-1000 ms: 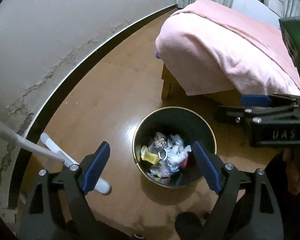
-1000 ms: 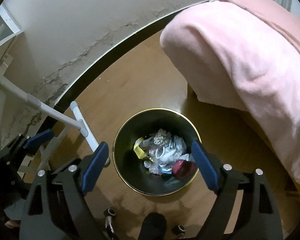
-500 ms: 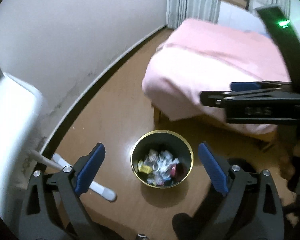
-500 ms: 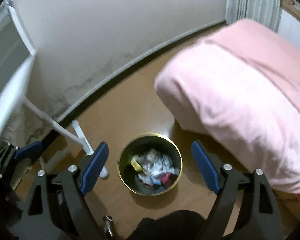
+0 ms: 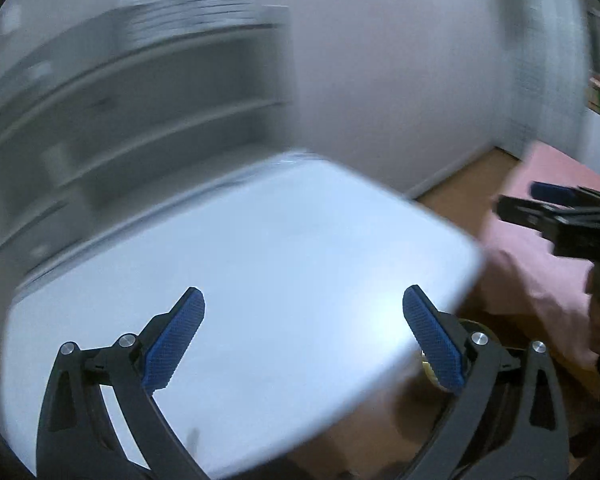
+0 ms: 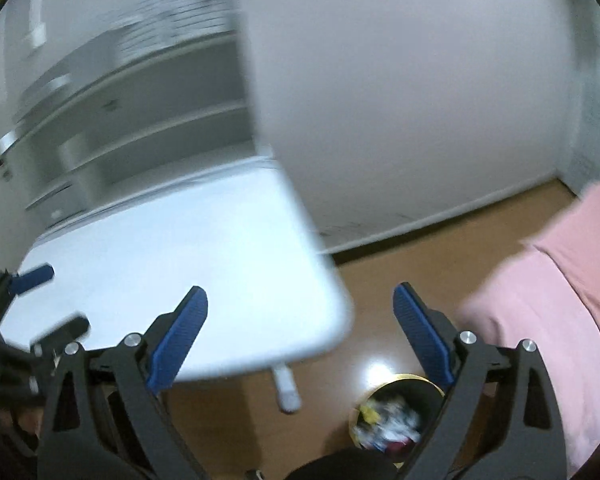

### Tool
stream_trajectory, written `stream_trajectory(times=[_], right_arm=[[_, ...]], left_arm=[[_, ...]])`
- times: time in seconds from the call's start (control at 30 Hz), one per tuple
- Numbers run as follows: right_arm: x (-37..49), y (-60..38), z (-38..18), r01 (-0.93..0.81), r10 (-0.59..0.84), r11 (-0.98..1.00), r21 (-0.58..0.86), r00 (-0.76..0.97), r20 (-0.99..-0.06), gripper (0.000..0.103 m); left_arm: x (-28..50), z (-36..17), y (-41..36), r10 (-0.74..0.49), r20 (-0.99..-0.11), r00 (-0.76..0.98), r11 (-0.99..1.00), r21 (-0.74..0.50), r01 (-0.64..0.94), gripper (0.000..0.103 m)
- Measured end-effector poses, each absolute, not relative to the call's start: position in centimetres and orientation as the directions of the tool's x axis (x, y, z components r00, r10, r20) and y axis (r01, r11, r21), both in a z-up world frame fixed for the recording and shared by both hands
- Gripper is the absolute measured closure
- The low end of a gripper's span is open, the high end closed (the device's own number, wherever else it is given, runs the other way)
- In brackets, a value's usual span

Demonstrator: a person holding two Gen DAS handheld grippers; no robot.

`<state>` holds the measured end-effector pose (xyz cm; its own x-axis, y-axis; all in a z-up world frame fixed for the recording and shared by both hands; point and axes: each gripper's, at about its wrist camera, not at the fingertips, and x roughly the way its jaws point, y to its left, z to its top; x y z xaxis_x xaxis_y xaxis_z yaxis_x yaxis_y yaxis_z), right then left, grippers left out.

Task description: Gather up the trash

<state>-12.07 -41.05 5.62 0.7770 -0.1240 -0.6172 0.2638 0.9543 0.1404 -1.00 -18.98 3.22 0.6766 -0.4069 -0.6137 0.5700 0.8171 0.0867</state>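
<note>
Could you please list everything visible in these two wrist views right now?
table: one, white, left of centre, top bare where visible.
shelves: one unit, grey, blurred, behind the table by the wall.
bin: one, dark with gold rim, on the floor, holding mixed trash.
bed: one, pink cover, right side.
floor: brown wood.
wall: off-white, behind everything.
left gripper: black with blue fingers, jaws opening, nothing between them.
right gripper: black with blue fingers, jaws opening, nothing between them.
</note>
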Motion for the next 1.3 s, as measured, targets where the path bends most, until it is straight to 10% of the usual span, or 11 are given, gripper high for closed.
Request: stream_trajectory(times=[0.4, 1.3], right_arm=[[-5.2, -27.2, 6.4, -0.010, 0.074, 0.994, 0.107, 0.788, -0.611, 0.012], [-5.2, -26.5, 5.7, -0.033, 0.080, 0.996, 0.086, 0.773, -0.629, 0.011]], left_arm=[[1.2, 3.9, -0.2, -0.095, -0.619, 0.780, 0.987, 0.045, 0.156, 0.007], [-1.4, 3.0, 4.7, -0.043, -0.628, 0.777, 0.995, 0.044, 0.090, 0.007]])
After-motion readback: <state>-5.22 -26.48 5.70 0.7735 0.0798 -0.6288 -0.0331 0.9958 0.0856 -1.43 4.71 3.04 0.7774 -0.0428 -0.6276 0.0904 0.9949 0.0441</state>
